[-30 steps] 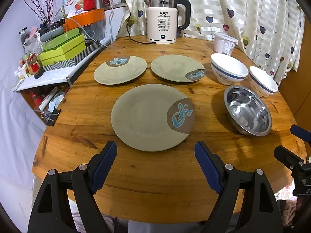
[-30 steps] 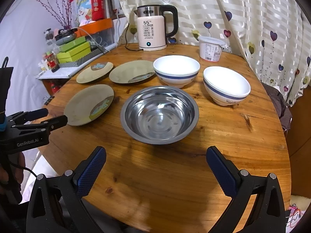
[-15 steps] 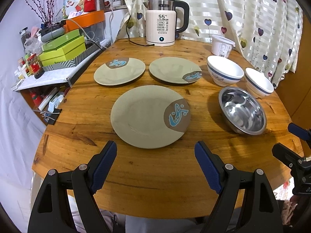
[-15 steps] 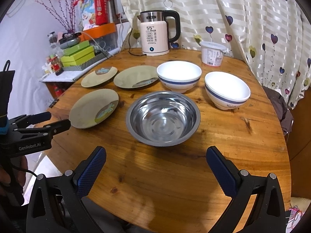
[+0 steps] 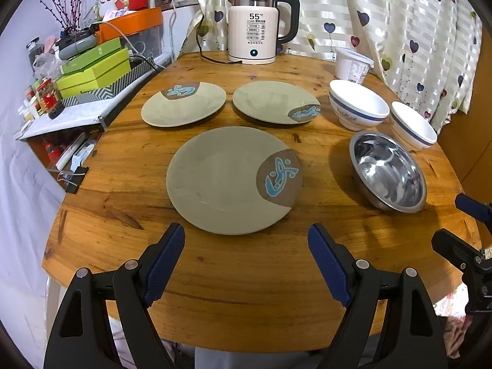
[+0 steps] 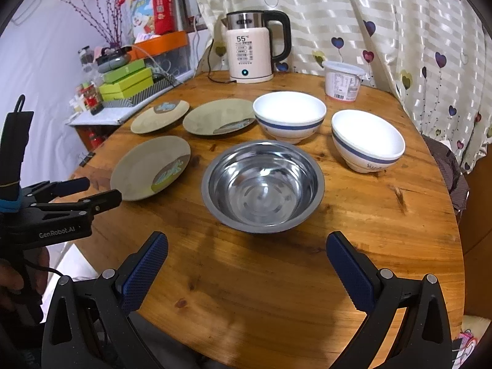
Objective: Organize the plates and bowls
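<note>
1. My steel bowl [image 6: 263, 186] and two white bowls [image 6: 289, 116] [image 6: 367, 140] sit on the table [image 6: 307, 292], each holding nothing.
2. The white tub [image 6: 343, 80] is lidded; its contents are probably unknowable from here.
3. My left gripper [image 5: 246, 264] is spread wide just short of the nearest plate [image 5: 233, 180]; my right gripper [image 6: 246, 269], likewise spread, faces the steel bowl.

I see a kettle [image 5: 253, 27] reading 55 at the table's [image 5: 215, 283] far edge, white tub [image 6: 343, 80] to its right by the heart-print curtain [image 6: 399, 30]. Green boxes [image 5: 95, 67] stacked on the side shelf at left.
</note>
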Tool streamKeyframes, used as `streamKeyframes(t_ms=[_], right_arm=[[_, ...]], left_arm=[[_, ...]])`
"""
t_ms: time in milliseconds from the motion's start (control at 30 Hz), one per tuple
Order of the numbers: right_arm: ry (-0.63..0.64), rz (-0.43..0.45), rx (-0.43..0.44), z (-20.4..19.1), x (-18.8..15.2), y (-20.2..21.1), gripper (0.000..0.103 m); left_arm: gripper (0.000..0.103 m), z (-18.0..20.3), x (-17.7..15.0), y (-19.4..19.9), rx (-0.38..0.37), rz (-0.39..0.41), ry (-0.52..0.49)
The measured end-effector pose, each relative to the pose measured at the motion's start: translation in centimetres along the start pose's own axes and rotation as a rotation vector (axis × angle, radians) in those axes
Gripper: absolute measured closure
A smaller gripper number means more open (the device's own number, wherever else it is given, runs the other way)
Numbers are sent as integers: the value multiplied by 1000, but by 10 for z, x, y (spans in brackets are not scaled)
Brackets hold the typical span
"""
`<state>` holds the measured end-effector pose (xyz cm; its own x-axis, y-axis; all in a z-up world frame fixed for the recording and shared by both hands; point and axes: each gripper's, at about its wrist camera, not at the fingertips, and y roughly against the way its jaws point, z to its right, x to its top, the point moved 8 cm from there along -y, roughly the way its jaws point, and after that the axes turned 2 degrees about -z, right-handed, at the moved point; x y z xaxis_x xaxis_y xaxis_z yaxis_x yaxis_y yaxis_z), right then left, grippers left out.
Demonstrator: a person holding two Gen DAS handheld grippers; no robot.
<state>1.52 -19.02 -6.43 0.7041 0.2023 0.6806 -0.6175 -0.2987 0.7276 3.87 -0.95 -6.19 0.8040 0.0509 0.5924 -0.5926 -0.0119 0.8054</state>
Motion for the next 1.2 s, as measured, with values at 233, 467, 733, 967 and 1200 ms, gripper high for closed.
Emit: streamKeyframes(t_ms=[233,467,733,967,1200], right_arm=[[-3,-3,-3,2,1,-3,0],[-2,-5,-5,3,2,-4,0],[-4,-4,-5,3,2,-4,0],[0,22,-10,2,7,-3,0],[-4,20,-13,6,6,-3,0]], left_arm=[[20,-2,3,0,-1,7,1],[20,-3,3,-1,-37,4,23],[20,-3,-2,-8,-49,-27,17],[20,0,-2,-7,-77,-21,20],[20,-1,-2,-8,-81,-22,22]])
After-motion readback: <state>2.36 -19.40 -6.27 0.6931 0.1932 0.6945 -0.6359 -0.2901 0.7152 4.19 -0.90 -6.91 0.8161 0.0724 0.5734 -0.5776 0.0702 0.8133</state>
